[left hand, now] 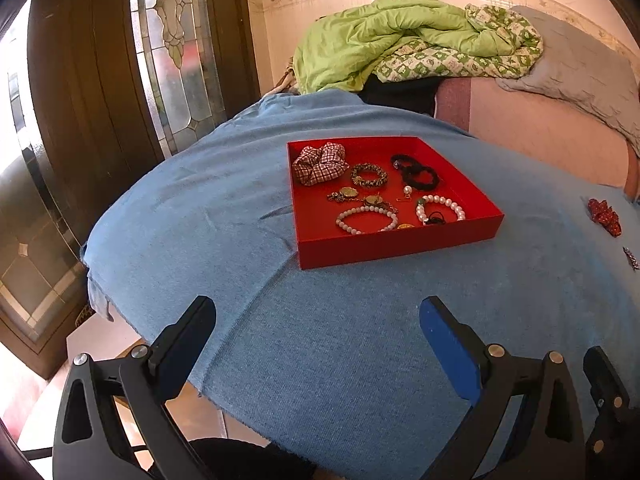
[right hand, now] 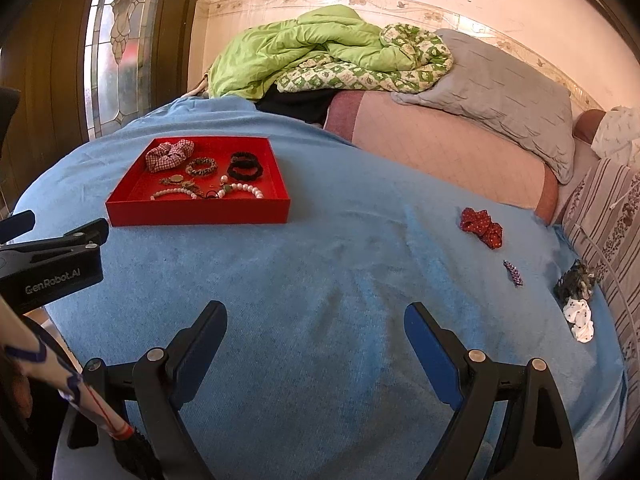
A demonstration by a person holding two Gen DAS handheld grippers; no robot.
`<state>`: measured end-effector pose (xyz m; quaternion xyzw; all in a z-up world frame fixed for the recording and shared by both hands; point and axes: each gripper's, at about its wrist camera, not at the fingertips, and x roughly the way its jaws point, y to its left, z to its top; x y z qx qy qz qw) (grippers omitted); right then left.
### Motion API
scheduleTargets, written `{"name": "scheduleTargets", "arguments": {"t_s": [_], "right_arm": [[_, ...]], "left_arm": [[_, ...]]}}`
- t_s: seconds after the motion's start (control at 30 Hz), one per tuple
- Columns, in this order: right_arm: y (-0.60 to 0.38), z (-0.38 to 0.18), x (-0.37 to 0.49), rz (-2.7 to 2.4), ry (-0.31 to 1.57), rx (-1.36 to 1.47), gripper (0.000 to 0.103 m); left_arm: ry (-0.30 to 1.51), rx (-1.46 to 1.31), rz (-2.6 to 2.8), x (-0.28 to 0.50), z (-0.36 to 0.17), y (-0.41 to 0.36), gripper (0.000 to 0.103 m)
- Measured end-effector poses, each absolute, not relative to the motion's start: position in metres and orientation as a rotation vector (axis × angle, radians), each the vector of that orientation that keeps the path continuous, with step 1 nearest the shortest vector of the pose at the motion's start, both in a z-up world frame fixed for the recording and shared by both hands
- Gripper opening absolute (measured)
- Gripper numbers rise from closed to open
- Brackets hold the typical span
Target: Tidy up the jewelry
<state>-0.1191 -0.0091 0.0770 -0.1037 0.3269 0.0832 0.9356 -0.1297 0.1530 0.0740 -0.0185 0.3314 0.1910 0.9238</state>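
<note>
Left claw [left hand: 318,318] spread wide, empty; right claw [right hand: 316,322] likewise

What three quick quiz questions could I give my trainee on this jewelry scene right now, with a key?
1. True or false: the red tray already holds the checked scrunchie.
2. Which item lies outside the tray on the blue cloth? A) pearl bracelet B) red polka-dot scrunchie C) black hair ties
3. Fill in: both the left gripper and right gripper are ____ and hold nothing.

Key:
1. True.
2. B, the red polka-dot scrunchie; the pearl bracelet and black hair ties sit in the tray.
3. Open.
</note>
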Motion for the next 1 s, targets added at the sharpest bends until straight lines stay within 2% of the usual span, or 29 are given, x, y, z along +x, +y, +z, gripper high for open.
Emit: {"name": "scheduleTargets", "arguments": {"t_s": [1.0], "right_arm": [[0.0007, 0.0726, -0.1239, 0.175, 0.675, -0.241, 0.093]], "left_arm": [[0.692, -0.042, 0.362, -0.1283, 0.0732, 0.1545, 0.101]]}}
